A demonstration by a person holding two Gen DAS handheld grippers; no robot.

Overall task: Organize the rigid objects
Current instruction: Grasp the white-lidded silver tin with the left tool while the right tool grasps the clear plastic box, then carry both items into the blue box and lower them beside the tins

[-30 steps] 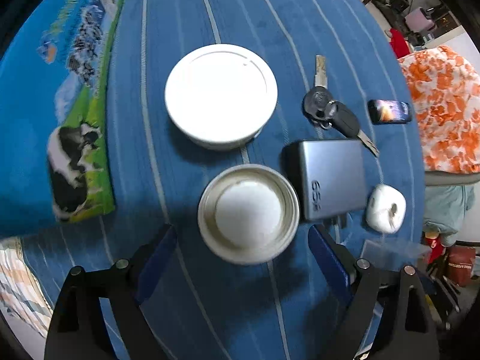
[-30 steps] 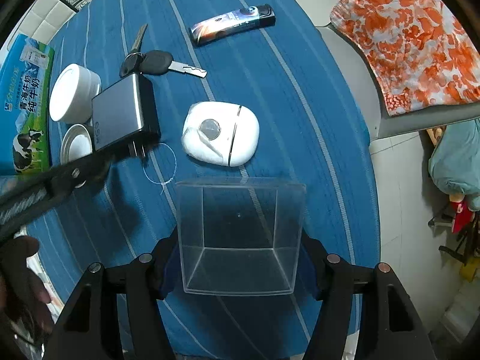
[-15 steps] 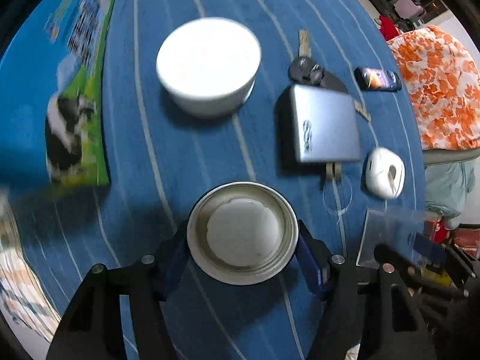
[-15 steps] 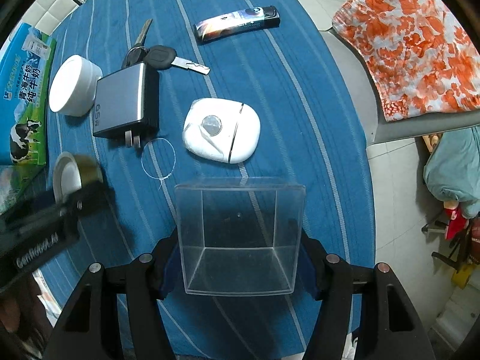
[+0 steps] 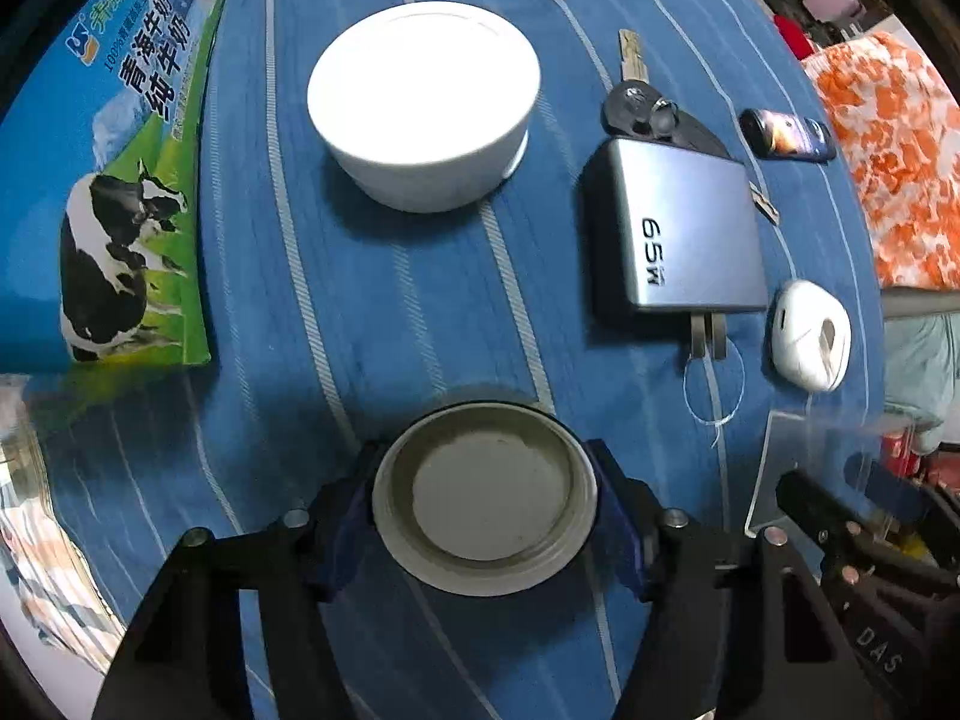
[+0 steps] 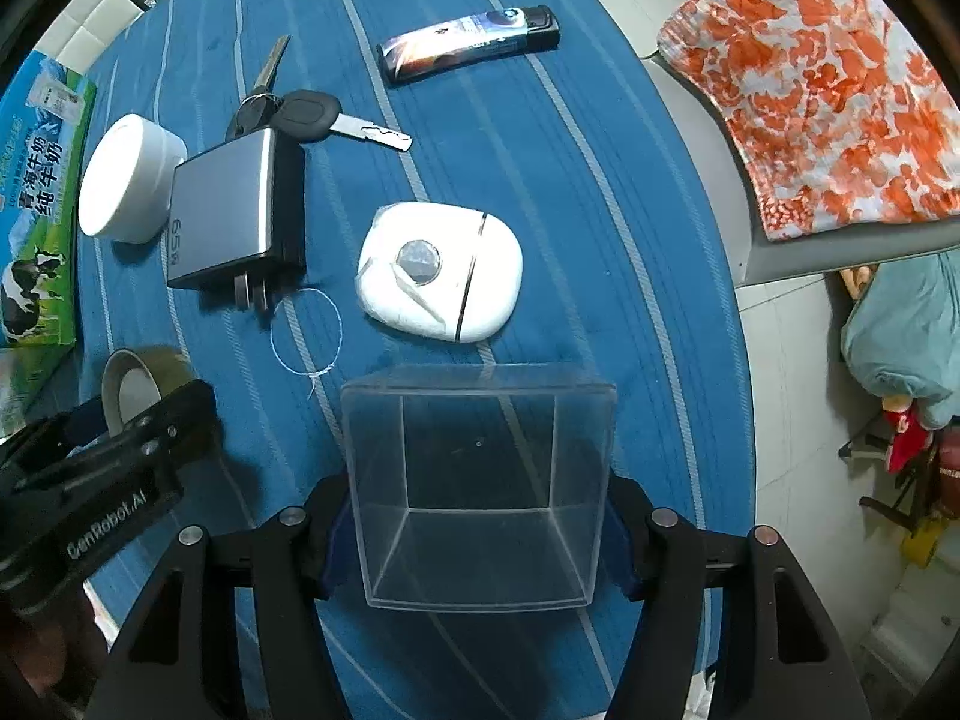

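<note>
One clear box [image 6: 480, 480], nothing inside, right hand-held gripper [image 6: 480, 531] clamping it.

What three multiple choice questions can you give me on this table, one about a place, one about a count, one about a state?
1. Where does the silver 65W charger lie?
A. between the white round tub and the white oval case
B. inside the clear plastic box
C. on the milk carton

2. How many keys show?
A. one
B. two
C. four

3. What does the left gripper hold?
A. nothing
B. the lighter
C. the tape roll

Answers: 1 A, it sits on the cloth between them. 2 B, two blades fan out. 3 C, its fingers clamp the roll's sides.
</note>
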